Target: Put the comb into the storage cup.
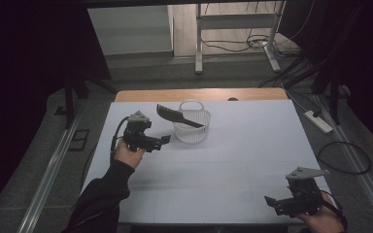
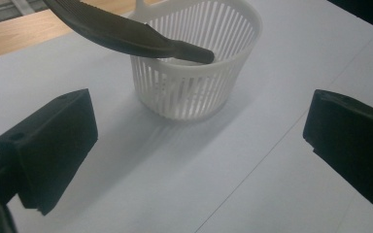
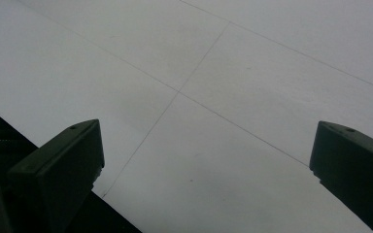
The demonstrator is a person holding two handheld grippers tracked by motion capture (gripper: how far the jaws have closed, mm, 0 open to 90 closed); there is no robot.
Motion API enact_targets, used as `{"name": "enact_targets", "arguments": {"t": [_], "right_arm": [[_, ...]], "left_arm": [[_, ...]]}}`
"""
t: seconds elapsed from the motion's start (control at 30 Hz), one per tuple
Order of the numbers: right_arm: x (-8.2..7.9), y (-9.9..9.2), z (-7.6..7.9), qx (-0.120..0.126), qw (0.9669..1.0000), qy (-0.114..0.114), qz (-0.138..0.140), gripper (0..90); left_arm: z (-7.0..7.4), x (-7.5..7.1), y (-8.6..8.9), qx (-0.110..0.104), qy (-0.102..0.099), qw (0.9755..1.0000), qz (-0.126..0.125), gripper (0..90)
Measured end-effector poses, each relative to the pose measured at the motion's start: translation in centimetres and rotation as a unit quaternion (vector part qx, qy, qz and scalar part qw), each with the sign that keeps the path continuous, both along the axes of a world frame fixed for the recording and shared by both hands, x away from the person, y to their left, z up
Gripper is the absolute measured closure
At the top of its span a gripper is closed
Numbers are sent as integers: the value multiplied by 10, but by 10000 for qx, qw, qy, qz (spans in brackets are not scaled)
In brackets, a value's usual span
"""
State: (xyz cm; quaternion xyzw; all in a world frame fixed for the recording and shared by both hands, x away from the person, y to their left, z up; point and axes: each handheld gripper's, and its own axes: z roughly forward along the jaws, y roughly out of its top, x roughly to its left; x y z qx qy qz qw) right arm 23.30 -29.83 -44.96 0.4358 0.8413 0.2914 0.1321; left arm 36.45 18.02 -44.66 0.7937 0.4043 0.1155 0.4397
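Dim, flat lighting; dark surroundings; soft, slightly blurred close-ups.

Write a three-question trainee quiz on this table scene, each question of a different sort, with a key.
1. True or false: the black comb lies flat on the white table.
2. Which gripper is nearer the white slatted basket? A) left gripper B) right gripper
3. Fill in: the jaws of both grippers stand ____.

Key
1. False: its handle end rests inside the basket and its toothed end sticks out over the rim.
2. A
3. open, with nothing between them
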Motion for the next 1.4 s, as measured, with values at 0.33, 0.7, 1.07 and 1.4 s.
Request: {"name": "enact_targets", "arguments": {"t": [0.33, 0.7, 1.07, 1.4], "right_arm": [[0, 0, 0, -2, 10000, -6, 5, 0], [-1, 0, 0, 11, 10000, -26, 9, 0], [-1, 0, 1, 33, 10000, -68, 6, 0], [-2, 0, 1, 53, 9999, -100, 14, 0]], "left_arm": [[0, -7, 0, -96, -100, 9998, -161, 0], [-3, -15, 1, -80, -186, 9997, -143, 0], [-1, -24, 4, -151, -261, 9995, -79, 0], [4, -34, 8, -177, -359, 9992, -8, 0]]}}
